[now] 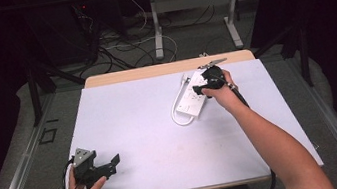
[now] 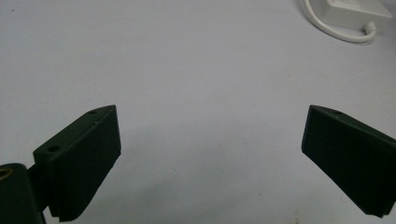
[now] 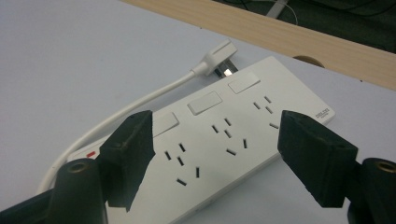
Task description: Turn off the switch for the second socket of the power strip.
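Observation:
A white power strip point(image 1: 191, 99) lies on the far right part of the white table mat point(image 1: 151, 127), its white cable point(image 1: 176, 115) looping off its near end to a plug point(image 1: 184, 78). My right gripper point(image 1: 201, 84) hovers open just over the strip. In the right gripper view the strip point(image 3: 224, 140) shows three sets of sockets and rocker switches point(image 3: 204, 102), with my right gripper point(image 3: 215, 128) straddling it, jaws wide apart and nothing between them. My left gripper point(image 1: 111, 165) rests open near the front left corner; in its own view the left gripper point(image 2: 210, 126) faces bare mat.
A wooden table edge point(image 1: 167, 68) runs behind the mat. The strip's corner point(image 2: 357, 11) and cable point(image 2: 336, 33) show far off in the left gripper view. Cables and a desk frame point(image 1: 157, 30) lie on the floor beyond the table.

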A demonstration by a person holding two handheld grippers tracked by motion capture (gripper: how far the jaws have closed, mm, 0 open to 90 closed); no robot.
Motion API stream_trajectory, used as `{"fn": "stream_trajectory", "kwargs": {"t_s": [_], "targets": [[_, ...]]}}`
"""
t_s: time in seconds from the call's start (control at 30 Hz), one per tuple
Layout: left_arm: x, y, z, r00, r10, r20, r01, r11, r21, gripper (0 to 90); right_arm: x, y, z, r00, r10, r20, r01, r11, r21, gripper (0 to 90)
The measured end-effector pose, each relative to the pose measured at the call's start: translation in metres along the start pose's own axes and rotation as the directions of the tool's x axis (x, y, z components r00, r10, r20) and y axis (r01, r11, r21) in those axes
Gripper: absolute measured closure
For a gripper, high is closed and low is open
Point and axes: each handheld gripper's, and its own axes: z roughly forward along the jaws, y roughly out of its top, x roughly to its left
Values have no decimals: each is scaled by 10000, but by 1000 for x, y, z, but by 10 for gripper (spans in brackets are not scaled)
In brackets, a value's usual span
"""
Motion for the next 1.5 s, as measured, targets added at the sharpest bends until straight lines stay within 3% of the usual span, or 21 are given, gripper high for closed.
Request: {"fn": "stream_trajectory", "kwargs": {"t_s": [0.23,0.5,0.63,0.9,1.03,1.5], "targets": [[-1,0,0,10000,-3,-13,3,10000,15,48,8,-6,-20,9990,-319,-323,313,9993,-209,172],[-1,0,0,10000,-3,-29,3,10000,12,48,18,-13,-41,9955,-690,-649,673,9973,-288,141],[-1,0,0,10000,30,-36,-30,10000,24,49,22,-19,-49,9944,-755,-737,740,9970,-222,12],[-1,0,1,9999,91,-77,-91,9999,52,54,32,-36,-66,9899,-919,-1077,884,9954,-365,7],[-2,1,0,9999,88,-76,-87,10000,22,55,37,-46,-74,9855,-1311,-1080,1277,9911,-376,8],[-3,1,1,9999,95,-77,-95,9999,39,55,45,-87,-93,9798,-1123,-1654,1083,9936,-332,20]]}}
